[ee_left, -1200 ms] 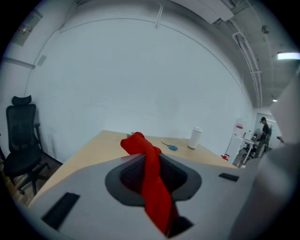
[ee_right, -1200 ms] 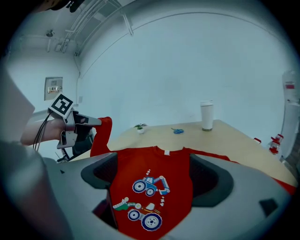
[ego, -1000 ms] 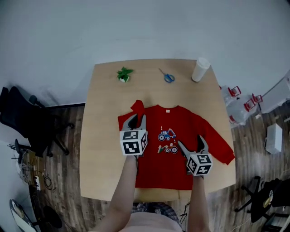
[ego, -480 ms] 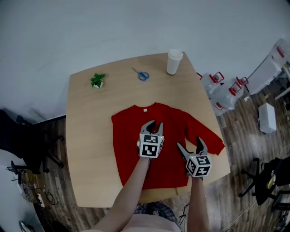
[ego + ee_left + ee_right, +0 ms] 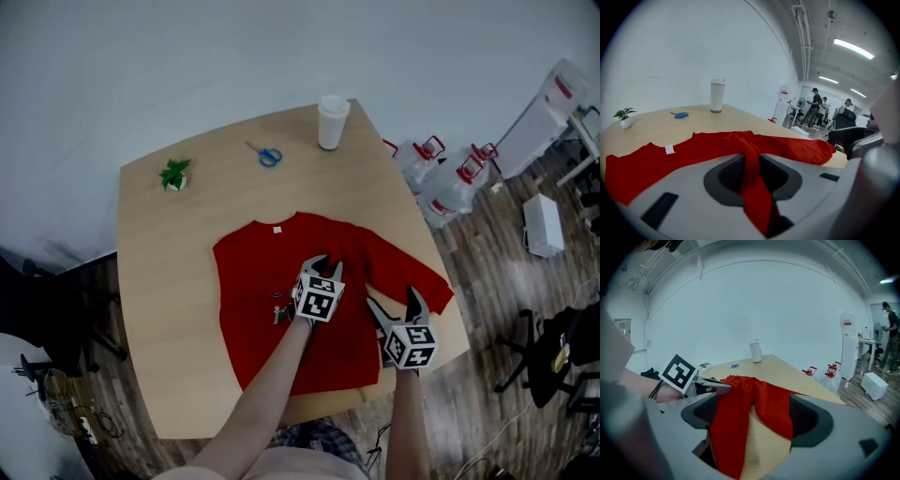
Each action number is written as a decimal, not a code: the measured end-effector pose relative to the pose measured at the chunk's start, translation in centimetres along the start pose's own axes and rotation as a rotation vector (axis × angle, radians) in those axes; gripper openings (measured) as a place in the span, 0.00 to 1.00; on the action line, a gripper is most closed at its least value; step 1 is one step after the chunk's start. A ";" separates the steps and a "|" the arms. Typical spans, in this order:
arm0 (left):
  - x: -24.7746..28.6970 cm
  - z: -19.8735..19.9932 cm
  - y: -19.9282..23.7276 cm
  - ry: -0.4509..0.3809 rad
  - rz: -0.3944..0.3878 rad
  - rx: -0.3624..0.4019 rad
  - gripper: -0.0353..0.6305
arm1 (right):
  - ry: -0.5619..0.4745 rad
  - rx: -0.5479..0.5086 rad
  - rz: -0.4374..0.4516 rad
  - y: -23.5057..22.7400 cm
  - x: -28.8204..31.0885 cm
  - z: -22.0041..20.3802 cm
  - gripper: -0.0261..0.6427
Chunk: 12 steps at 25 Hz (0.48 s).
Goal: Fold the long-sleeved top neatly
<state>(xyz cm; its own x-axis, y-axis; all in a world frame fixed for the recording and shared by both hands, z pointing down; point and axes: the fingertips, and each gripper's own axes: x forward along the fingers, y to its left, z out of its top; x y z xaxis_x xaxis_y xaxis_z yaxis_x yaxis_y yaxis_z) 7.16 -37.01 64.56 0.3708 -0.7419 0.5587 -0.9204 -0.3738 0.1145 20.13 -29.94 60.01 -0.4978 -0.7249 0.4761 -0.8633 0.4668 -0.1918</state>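
At the near edge of the table [image 5: 159,281], a person works on a red long-sleeved top [image 5: 253,281] with 2 hand-held tools. The right gripper [image 5: 394,300] hovers low over the top's right side with its jaws wide apart; the right sleeve and a strip of bare wood lie between them, but the pads do not press on either. Just to its left, over the chest, the left gripper [image 5: 324,265] has its jaws closed on a bunched ridge of red cloth, which runs up from the garment into the pinch. The top lies flat at the middle of the table, collar away from the person, its right sleeve reaching towards the table's right edge. Farther back stand a small potted plant [image 5: 174,174], blue scissors [image 5: 268,156] and a white cup [image 5: 332,122], all well apart from the cloth. The risk from here appears to be a crooked fold: the narrow pinch may slip, or drag the body askew as it travels. The right jaws, closing, could catch 2 layers rather than 1.
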 end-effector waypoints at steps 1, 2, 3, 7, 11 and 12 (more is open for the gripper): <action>0.1 0.0 -0.2 -0.002 -0.010 -0.009 0.19 | -0.002 0.004 -0.007 -0.3 -0.2 -0.1 0.73; 0.2 0.0 -0.5 -0.006 -0.026 -0.024 0.20 | -0.005 0.008 -0.014 -0.6 -0.4 -0.2 0.73; 0.2 0.1 -0.9 -0.014 -0.047 -0.038 0.22 | -0.007 0.013 -0.021 -0.9 -0.6 -0.3 0.73; 0.4 1.8 -3.7 -0.065 -0.145 -0.043 0.31 | -0.016 0.028 -0.051 -2.2 -1.7 -0.5 0.73; 1.1 1.8 -6.2 -0.047 -0.200 -0.021 0.40 | -0.027 0.046 -0.080 -3.5 -2.8 -0.5 0.73; 1.1 1.8 -6.4 -0.047 -0.200 -0.030 0.40 | -0.031 0.049 -0.087 -3.8 -3.1 -0.5 0.73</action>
<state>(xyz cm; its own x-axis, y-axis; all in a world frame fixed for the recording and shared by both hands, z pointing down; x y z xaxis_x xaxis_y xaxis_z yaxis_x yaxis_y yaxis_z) 13.72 -36.40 62.97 0.5510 -0.6804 0.4832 -0.8311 -0.4996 0.2443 24.95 -29.21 59.71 -0.4227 -0.7771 0.4663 -0.9059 0.3766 -0.1935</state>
